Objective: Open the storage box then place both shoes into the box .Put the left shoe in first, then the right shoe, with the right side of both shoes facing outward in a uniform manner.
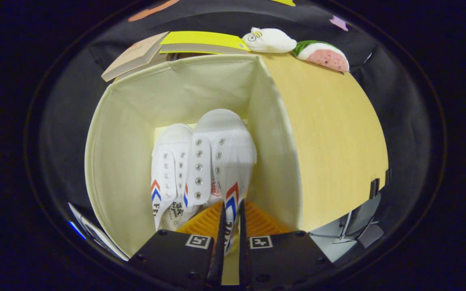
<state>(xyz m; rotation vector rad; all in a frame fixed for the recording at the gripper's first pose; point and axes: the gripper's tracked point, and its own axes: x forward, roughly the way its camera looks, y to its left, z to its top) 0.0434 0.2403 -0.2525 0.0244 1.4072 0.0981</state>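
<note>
We see the gripper (230, 226) clenched on the right shoe (223, 157) by its side wall, inside the box (119, 161), left shoe (170, 169) touching alongside, box on the table (330, 133).

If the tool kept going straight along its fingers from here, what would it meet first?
The tool is already clamped on the side of the nearer shoe, inside the storage box. Pushed on, that shoe would likely reach the box's floor first, though depth is unclear.

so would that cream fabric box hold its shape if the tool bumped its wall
Probably not: the storage box has thin cloth walls that already bow and crease, so they would likely flex. It looks light and may slide. The tool is shut on the right shoe inside it.
</note>
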